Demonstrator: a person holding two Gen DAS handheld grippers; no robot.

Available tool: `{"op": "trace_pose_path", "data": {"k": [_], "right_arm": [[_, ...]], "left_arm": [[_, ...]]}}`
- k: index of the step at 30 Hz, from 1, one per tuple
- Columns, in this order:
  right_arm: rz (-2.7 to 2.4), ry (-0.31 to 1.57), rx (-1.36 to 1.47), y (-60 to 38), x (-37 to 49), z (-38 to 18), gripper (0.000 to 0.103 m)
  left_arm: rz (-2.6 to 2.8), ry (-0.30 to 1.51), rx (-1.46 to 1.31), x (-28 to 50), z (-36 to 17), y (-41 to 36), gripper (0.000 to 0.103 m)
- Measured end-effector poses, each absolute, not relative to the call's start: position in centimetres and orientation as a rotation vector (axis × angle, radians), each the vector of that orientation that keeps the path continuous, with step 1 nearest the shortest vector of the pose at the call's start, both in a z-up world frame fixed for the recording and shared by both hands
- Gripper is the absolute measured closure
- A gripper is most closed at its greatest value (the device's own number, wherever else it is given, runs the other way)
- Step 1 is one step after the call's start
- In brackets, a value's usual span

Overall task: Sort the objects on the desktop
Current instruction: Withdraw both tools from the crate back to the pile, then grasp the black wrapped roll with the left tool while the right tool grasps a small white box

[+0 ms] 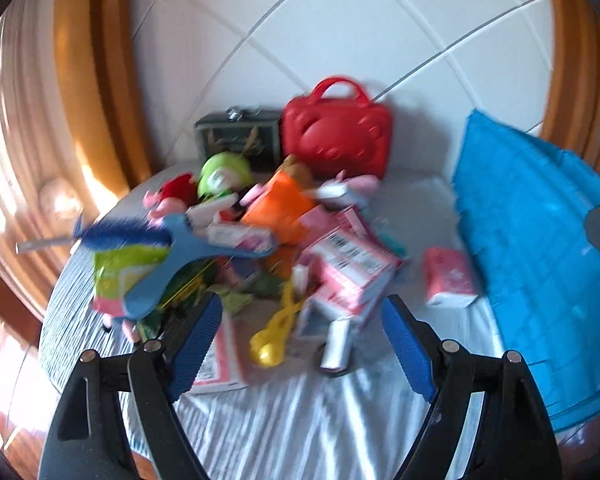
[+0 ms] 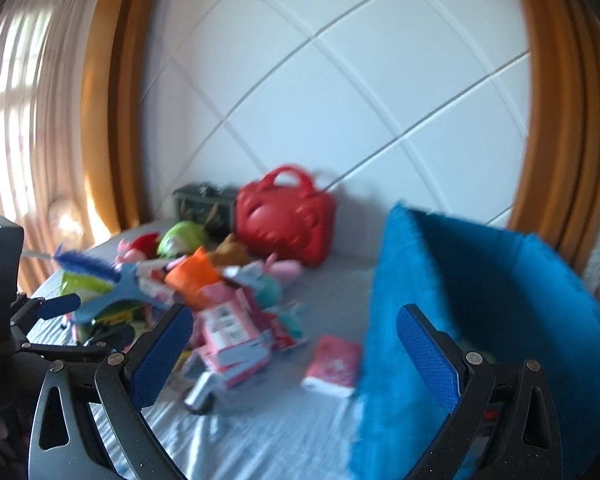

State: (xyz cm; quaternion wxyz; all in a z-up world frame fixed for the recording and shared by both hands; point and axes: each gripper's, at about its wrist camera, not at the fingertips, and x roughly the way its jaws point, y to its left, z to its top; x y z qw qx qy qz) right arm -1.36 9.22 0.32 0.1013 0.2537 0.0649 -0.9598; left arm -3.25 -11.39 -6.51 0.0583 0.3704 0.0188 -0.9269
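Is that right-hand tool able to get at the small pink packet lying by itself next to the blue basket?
Probably yes. The pink packet lies alone on the striped cloth, apart from the toy pile, and the right tool is open and empty. Only the blue basket wall crowds one side.

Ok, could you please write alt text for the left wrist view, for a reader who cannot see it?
The open, empty left gripper points at a blurred pile of toys and pink boxes on a striped grey cloth. A red handbag stands behind the pile, and a blue basket stands on the right.

bag [image 1: 336, 132] – red | basket [image 1: 532, 248] – blue | cloth [image 1: 292, 420] – white-striped | box [image 1: 356, 264] – pink
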Motion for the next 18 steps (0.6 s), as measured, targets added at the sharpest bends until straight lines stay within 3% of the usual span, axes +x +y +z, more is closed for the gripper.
{"op": "trace_pose_path", "data": {"k": [12, 18], "right_arm": [[-2.616, 0.137, 1.269, 2.8, -8.5, -12.4, 0.000], [-2.506, 0.132, 1.509, 0.7, -10.6, -18.8, 0.000]], "left_arm": [[-2.456, 0.144, 1.429, -3.8, -19.2, -27.9, 0.021], [-2.414, 0.157, 1.501, -4.5, -23.2, -32.3, 0.021]]}}
